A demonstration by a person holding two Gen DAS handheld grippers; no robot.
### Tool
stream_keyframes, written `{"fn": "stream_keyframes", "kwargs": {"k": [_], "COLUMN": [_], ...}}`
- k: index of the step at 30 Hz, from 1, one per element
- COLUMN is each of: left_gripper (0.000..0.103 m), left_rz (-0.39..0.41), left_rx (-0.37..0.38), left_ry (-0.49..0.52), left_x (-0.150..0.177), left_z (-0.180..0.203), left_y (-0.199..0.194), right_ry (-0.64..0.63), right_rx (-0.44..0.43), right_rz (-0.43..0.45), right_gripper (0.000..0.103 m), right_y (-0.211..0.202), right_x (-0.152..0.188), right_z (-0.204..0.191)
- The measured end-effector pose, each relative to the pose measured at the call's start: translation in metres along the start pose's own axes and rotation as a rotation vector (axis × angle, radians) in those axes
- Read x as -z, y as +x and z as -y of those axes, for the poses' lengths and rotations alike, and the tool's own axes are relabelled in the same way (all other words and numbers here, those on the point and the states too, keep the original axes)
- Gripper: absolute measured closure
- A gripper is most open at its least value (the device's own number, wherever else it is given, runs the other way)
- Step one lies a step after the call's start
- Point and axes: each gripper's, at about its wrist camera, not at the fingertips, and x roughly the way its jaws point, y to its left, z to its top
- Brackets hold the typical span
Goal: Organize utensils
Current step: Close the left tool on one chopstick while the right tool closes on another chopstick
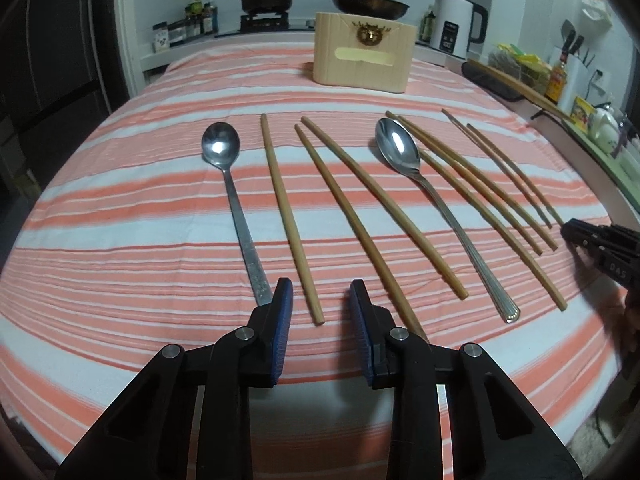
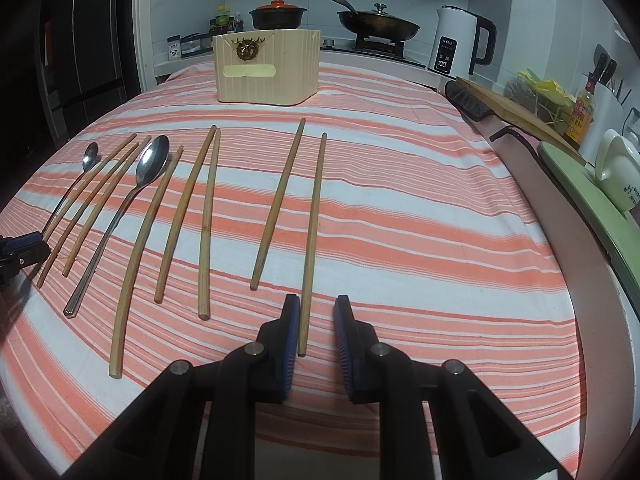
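A striped cloth [image 1: 120, 216] covers the table, and a cream box [image 1: 362, 54] stands at its far edge. All places below are taken from that box.

On the cloth, nearer the cameras than the box, lie two spoons and eight chopsticks in a loose row, handles toward the cameras. In the left wrist view the small spoon [image 1: 234, 204] lies left of the box, and the big spoon [image 1: 436, 204] lies below its right side. Three chopsticks [image 1: 344, 216] lie between the spoons, under the box's span. The other five spread right of the big spoon, past the box's right edge.

The left gripper [image 1: 321, 292] hovers over the near ends, straight out from the box, its jaws apart and holding nothing. One chopstick end lies between the blue pads [image 1: 282, 320], apart from both.

The right gripper [image 2: 317, 308] hangs right of the box's line, jaws apart and empty. The rightmost chopstick [image 2: 314, 232] runs beside its left pad; whether they touch cannot be told.

Beyond the box, a stove holds a pot [image 2: 279, 14] and pan [image 2: 378, 24]; a kettle [image 2: 460, 42] stands to its right.
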Motion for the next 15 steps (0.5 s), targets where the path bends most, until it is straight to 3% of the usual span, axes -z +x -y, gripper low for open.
{"fn": "stream_keyframes", "kwargs": {"k": [3, 5, 6, 8, 10, 15], "left_gripper": [0.076, 0.085, 0.095, 0.097, 0.1, 0.1], "left_rz": [0.02, 0.032, 0.035, 0.043, 0.043, 0.094], "left_rx": [-0.024, -0.021, -0.019, -0.017, 0.002, 0.025], "left_ry": [0.01, 0.012, 0.014, 0.014, 0.005, -0.013], "left_x": [0.002, 0.004, 0.005, 0.005, 0.004, -0.009], "left_z": [0.003, 0.003, 0.003, 0.002, 0.0, -0.009], "left_y": [0.001, 0.0, 0.0, 0.0, -0.002, -0.024], "right_ry": [0.011, 0.011, 0.009, 0.015, 0.032, 0.063], "right_rx": [-0.011, -0.011, -0.009, -0.015, -0.017, -0.033], "right_rz": [-0.002, -0.001, -0.001, 0.001, 0.006, 0.034], "right_gripper": [0.085, 0.085, 0.085, 0.086, 0.098, 0.098], "right_y": [0.001, 0.001, 0.001, 0.001, 0.001, -0.009], "right_x": [-0.001, -0.001, -0.001, -0.001, -0.001, -0.005], "right_z": [0.002, 0.002, 0.002, 0.004, 0.007, 0.014]}}
